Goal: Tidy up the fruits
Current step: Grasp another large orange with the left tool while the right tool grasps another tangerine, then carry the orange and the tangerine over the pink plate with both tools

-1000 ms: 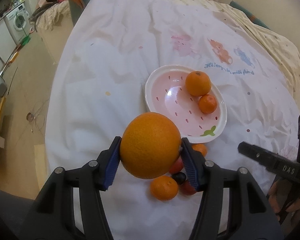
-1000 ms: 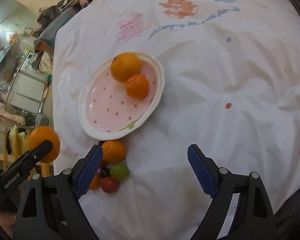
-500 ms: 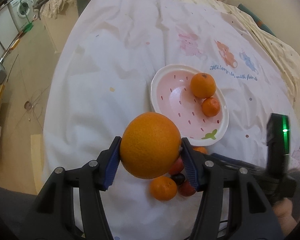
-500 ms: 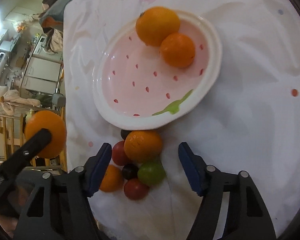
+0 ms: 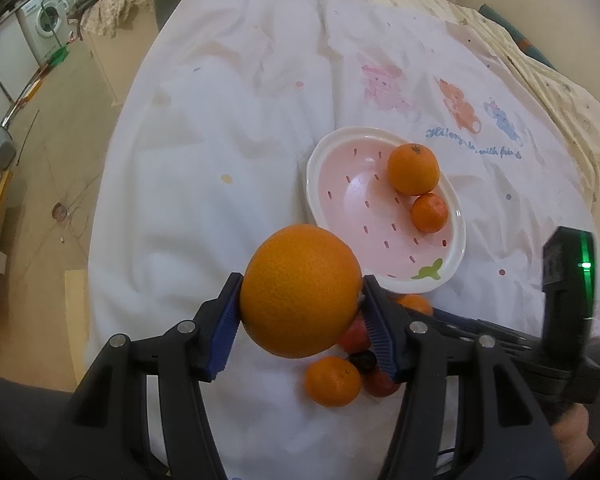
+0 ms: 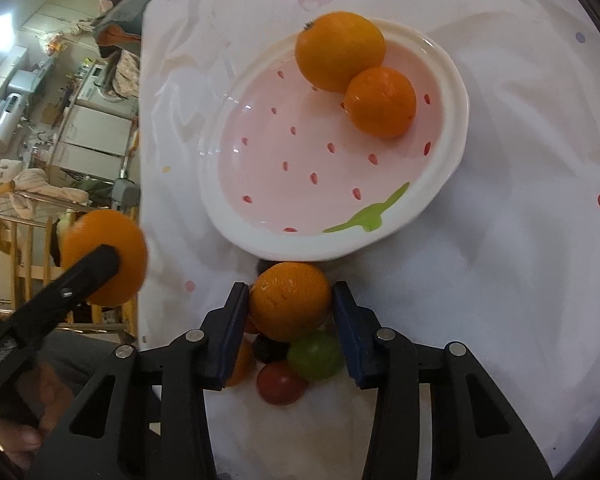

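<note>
You are mid-pick with two fruits in play. Your left gripper (image 5: 300, 312) is clamped on the big orange (image 5: 301, 290), held in the air near the plate's (image 6: 452, 136) near rim, above the loose pile. Your right gripper (image 6: 290, 312) has just been closing around the small orange (image 6: 290, 301) at the top of that pile, just beside the plate's front edge — the blue pads (image 6: 232, 328) look to be touching its sides, though how firm the squeeze is I can't tell.

Next, I'd judge, you need to finish the squeeze and lift straight up: the green tomato (image 6: 315, 355), the red tomato (image 6: 281, 382) and a dark grape (image 6: 269, 349) are crowded right under the jaws and could roll. Then carry either fruit over the rim and set it on the open pink floor, away from the two oranges (image 6: 340, 52) already resting together at the far side.

Both tools tilt steeply down toward the white cloth (image 6: 520, 280) — the right one low over the pile, the left one held higher.
</note>
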